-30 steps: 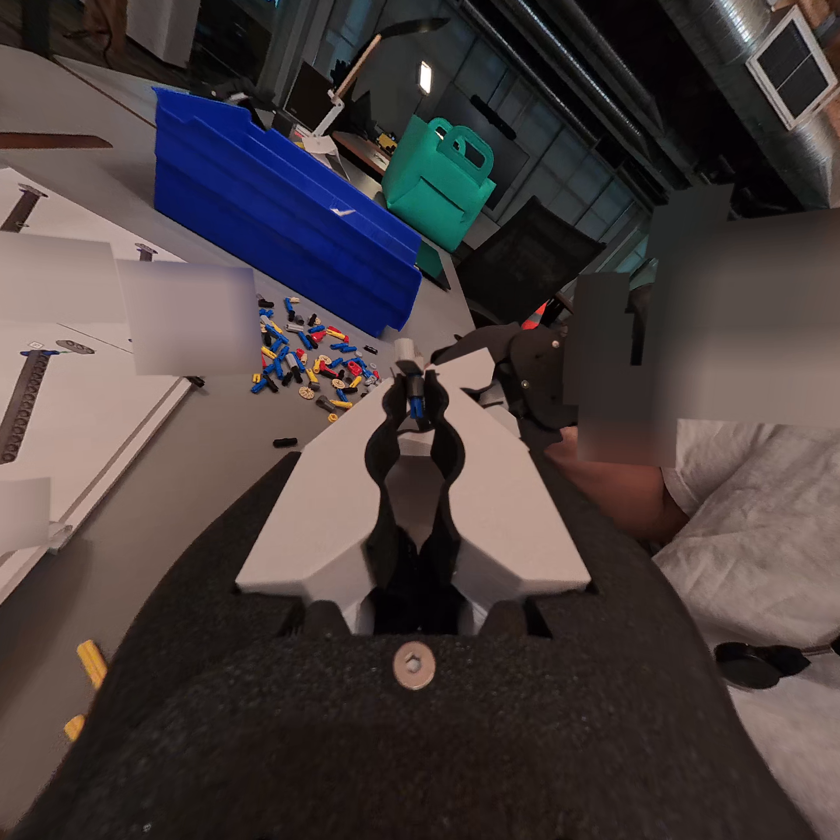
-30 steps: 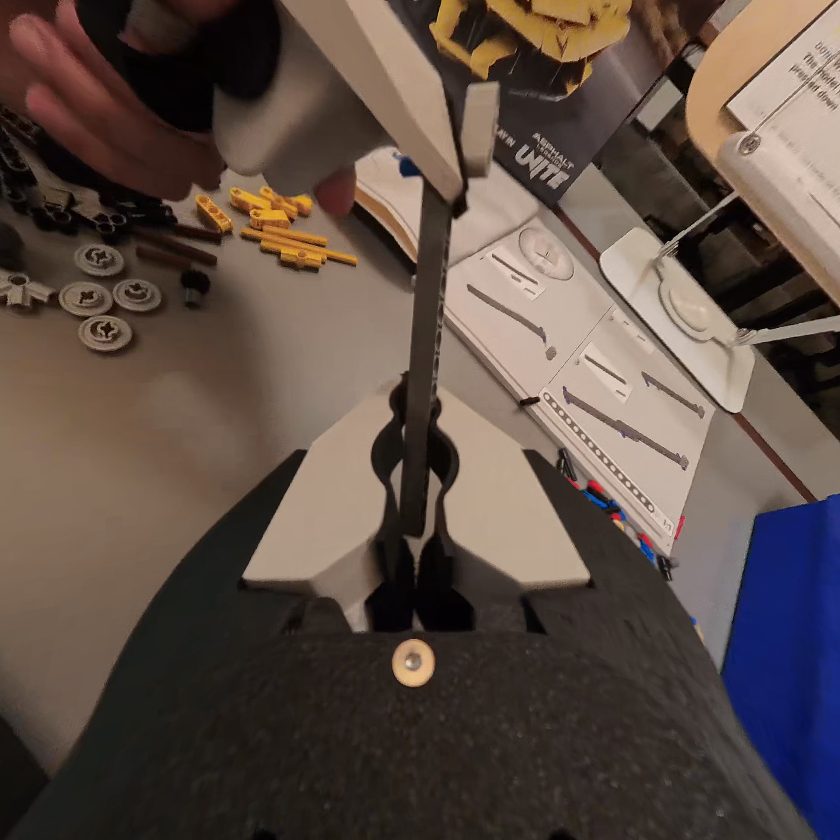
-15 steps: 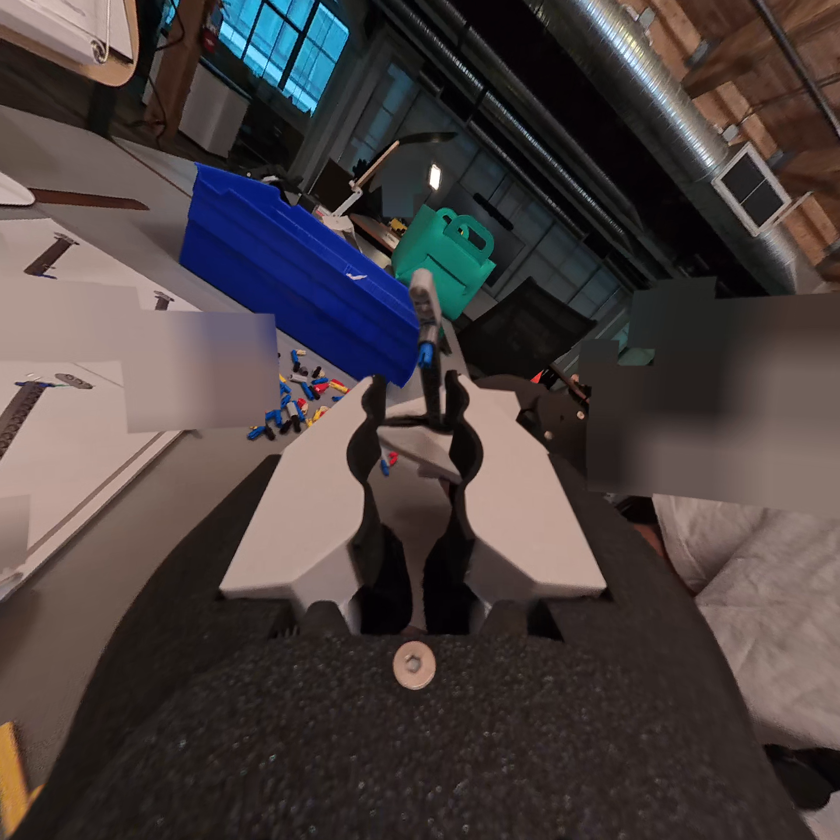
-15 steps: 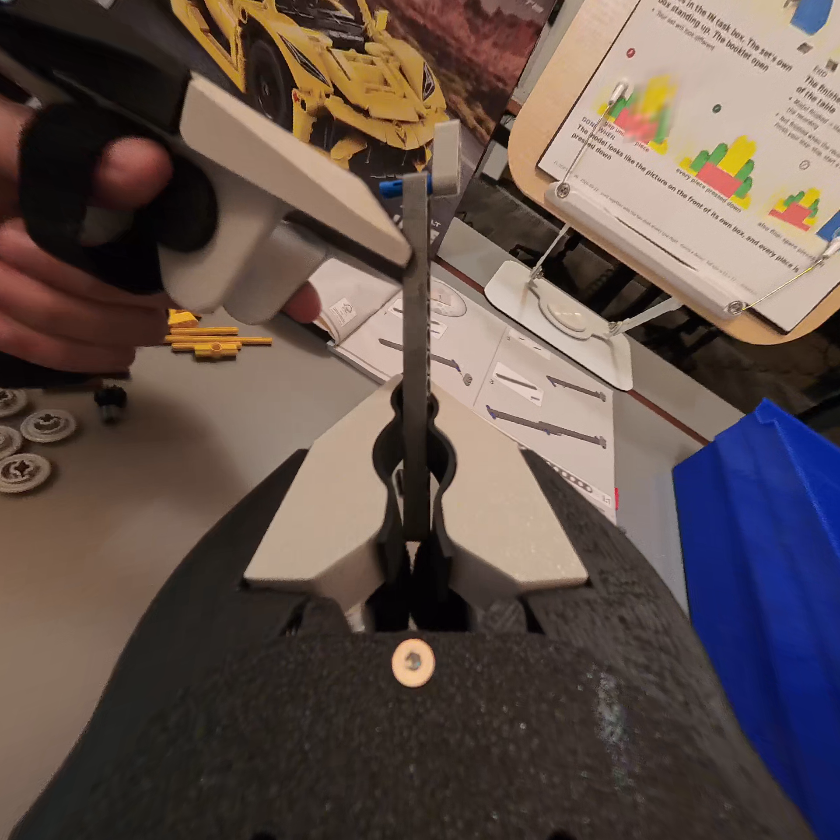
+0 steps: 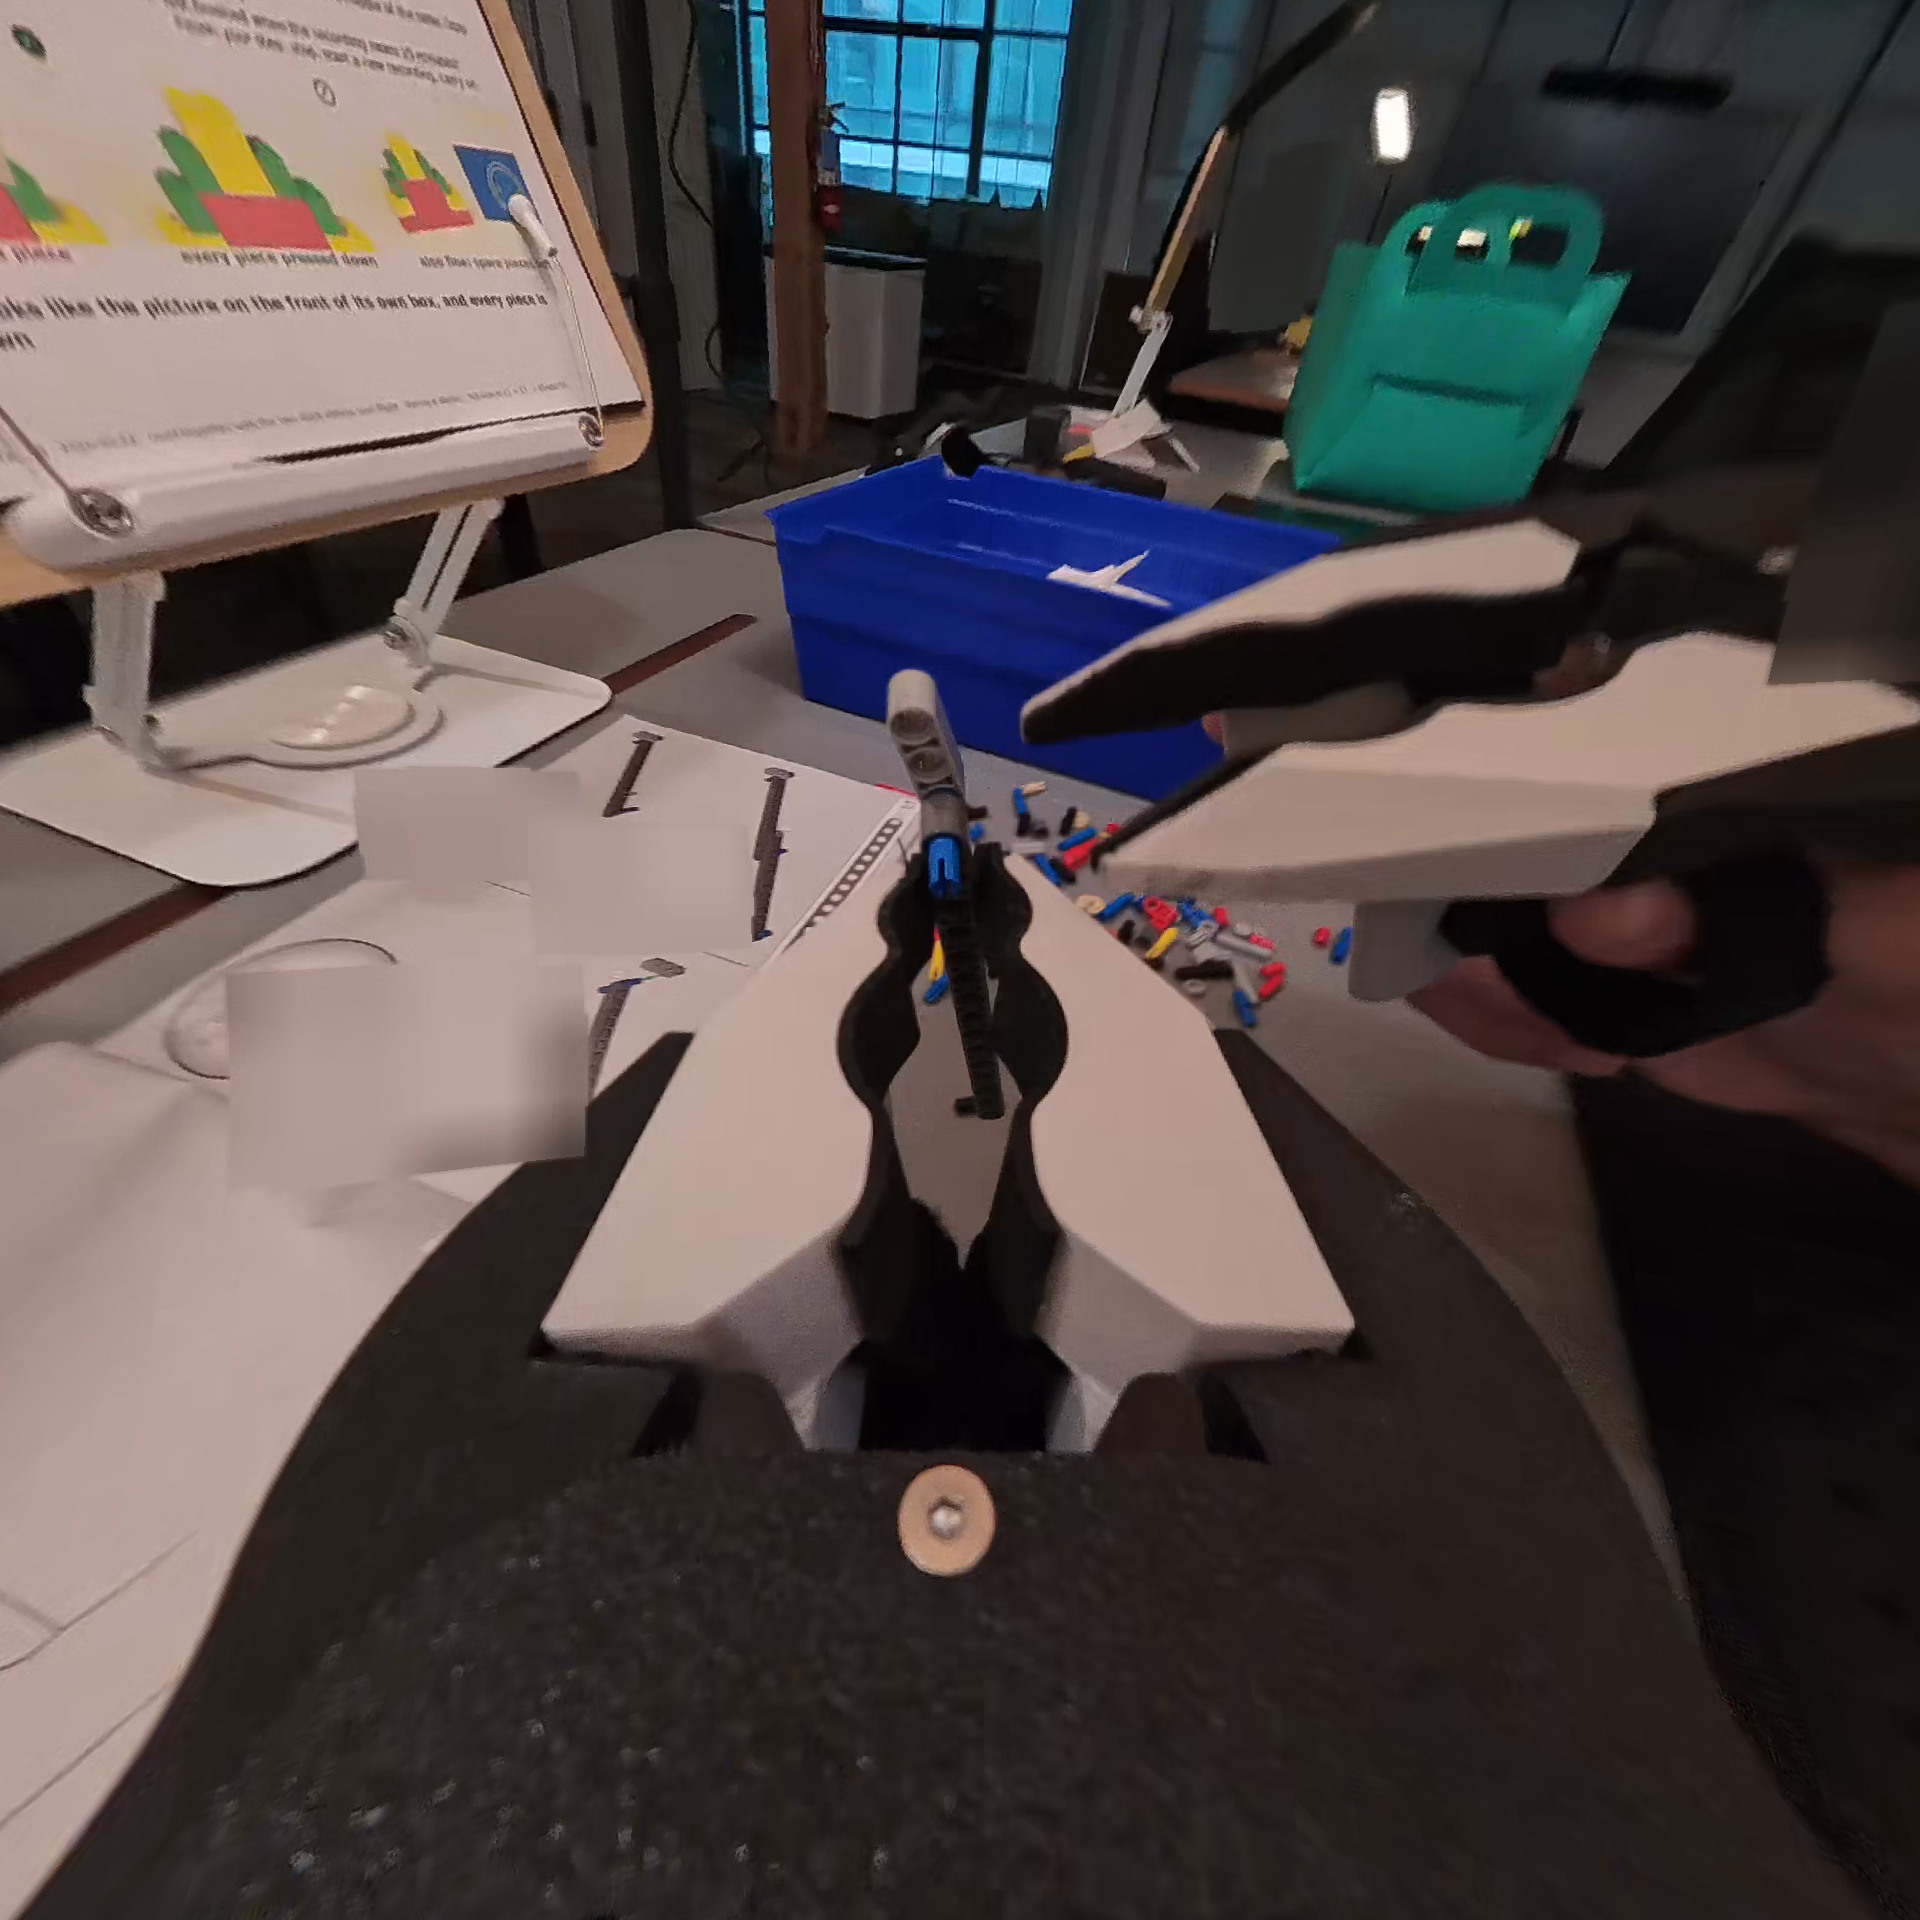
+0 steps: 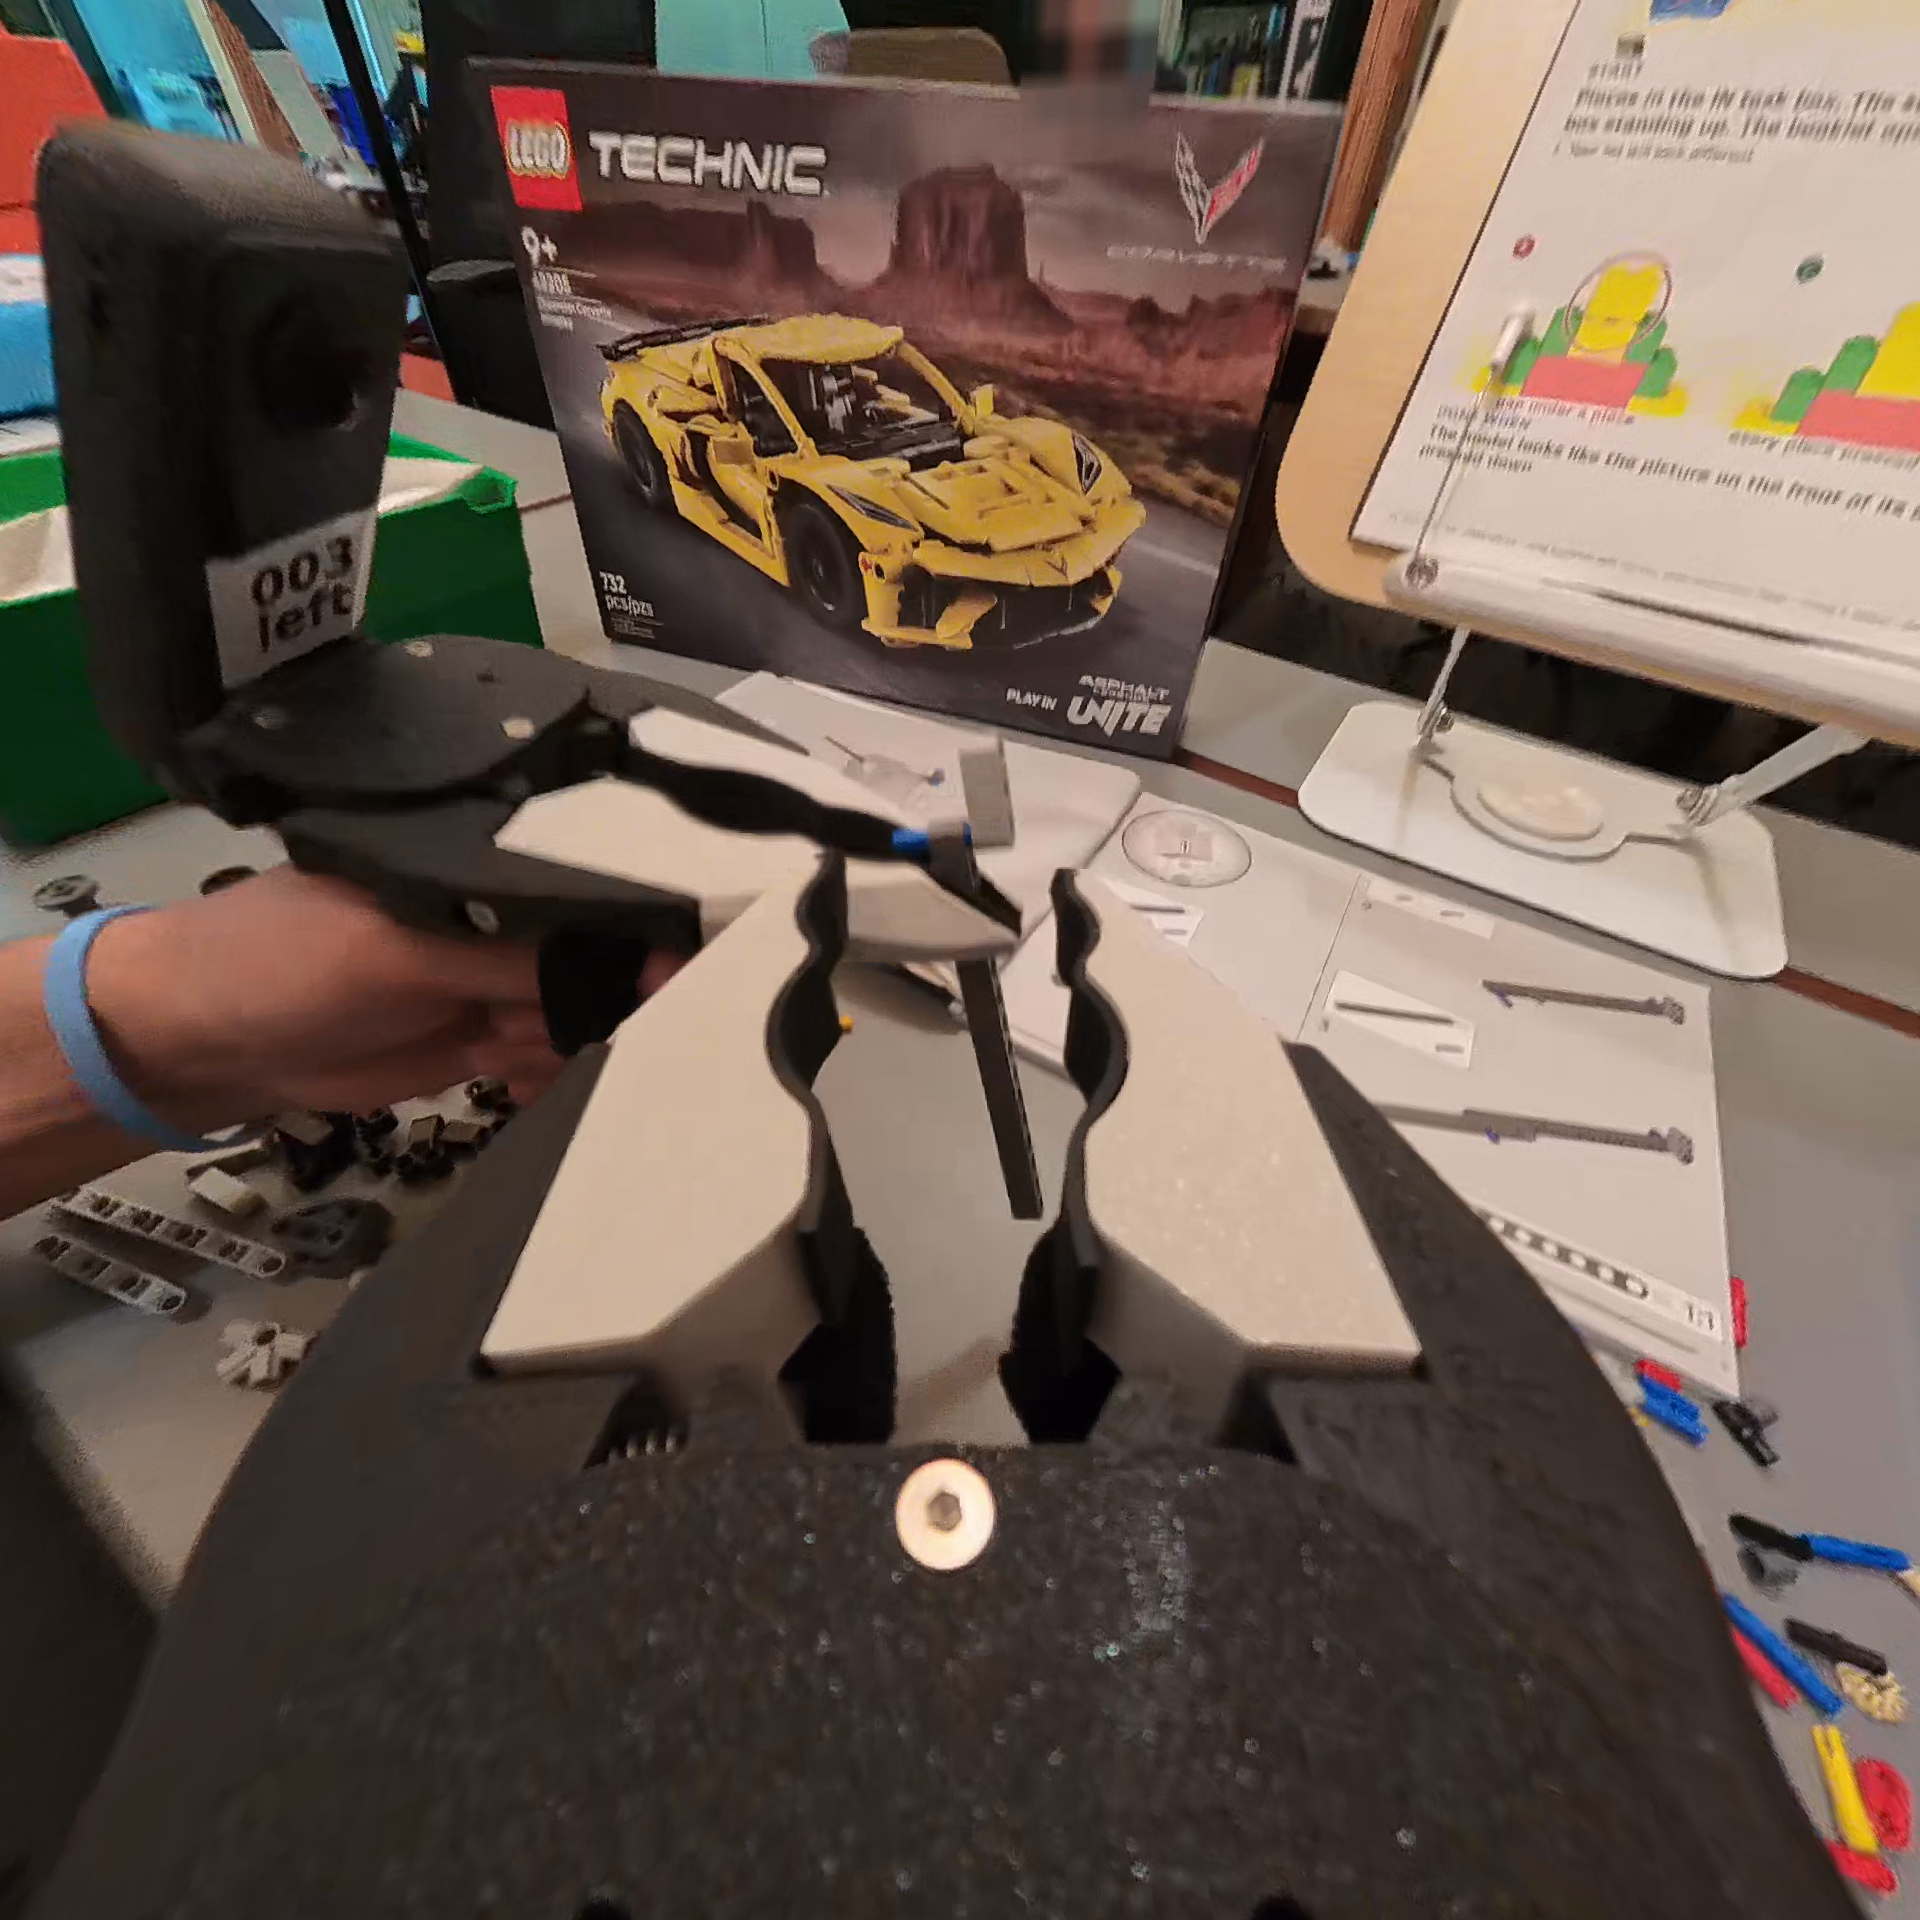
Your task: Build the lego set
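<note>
Now – left gripper (image 5: 951, 883) (jaws tight) around black beam (image 5: 977, 1023).

- My left gripper (image 5: 951, 904) is closed, its tips pinching a black beam (image 5: 971, 997) that stands up between them.
- In the right wrist view, the left gripper (image 6: 966, 883) reaches in from the left, level, with a hand (image 6: 312, 1008) wrapped around its grip and a blue band on the wrist.
- My right gripper (image 6: 940, 935) is spread wide, its fingers on either side of the beam's (image 6: 1003, 1091) lower end, not touching it.
- In the left wrist view, the right gripper (image 5: 1070, 779) comes in from the right, jaws apart, its hand (image 5: 1704, 997) on the trigger.
</note>
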A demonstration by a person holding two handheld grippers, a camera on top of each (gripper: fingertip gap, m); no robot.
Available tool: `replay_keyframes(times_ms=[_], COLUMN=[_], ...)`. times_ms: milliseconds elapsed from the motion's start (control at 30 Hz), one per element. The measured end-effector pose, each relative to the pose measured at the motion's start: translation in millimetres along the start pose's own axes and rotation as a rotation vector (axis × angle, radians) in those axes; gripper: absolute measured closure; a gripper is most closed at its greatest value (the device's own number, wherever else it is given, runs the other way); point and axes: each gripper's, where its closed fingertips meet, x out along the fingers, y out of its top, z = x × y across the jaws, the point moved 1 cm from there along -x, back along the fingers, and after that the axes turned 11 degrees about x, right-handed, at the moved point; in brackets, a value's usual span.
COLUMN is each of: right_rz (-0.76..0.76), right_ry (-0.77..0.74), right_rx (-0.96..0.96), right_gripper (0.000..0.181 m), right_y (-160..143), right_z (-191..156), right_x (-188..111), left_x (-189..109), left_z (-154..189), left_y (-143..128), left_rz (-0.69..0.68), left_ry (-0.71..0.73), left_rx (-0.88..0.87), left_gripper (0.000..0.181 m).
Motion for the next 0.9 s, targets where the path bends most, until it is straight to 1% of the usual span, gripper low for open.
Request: replay_keyframes(times_ms=[33,100,133,233,300,400,567,767,900], right_rz=[0.011,0.019,0.004,-0.082,-0.102,-0.103,-0.108,-0.111,-0.072], right_ry=[0.01,0.041,0.028,-0.064,-0.075,-0.101,-0.117,-0.087,-0.079], right_rx=[-0.004,0.029,0.037,-0.032,-0.033,-0.058,-0.093,-0.115,-0.098], right_gripper=[0.145,0.146,0.147,0.146,0.148,0.154,0.155,0.157,0.157], right_y=[4.8,11.5,11.2,0.8,-1.0,-1.7,-4.7,-6.2,-1.9], right_z=[-4.1,-11.8,-11.0,-1.3,-2.3,-0.5,1.1,0.0,-0.4], right_x=[0.1,1.1,3.9,12.6,13.3,13.6,13.2,14.3,15.2], left_x=[-0.1,-0.3,-0.1,-1.4,-2.5,-2.7,-1.2,-2.3,-2.5], left_z=[-0.5,-1.8,-0.9,-3.9,-6.4,-3.5,-2.7,-3.5,-5.1], left_y=[-1.1,-2.3,-2.6,1.8,2.1,4.0,1.2,0.9,5.0], left_rz=[-0.016,-0.041,-0.052,-0.066,-0.093,-0.11,-0.134,-0.148,-0.134], left_ry=[0.016,0.057,0.069,0.156,0.212,0.246,0.252,0.273,0.294], left_rx=[0.04,0.122,0.167,0.302,0.403,0.517,0.54,0.575,0.56], left_gripper=[0.175,0.175,0.175,0.176,0.176,0.175,0.175,0.175,0.175])
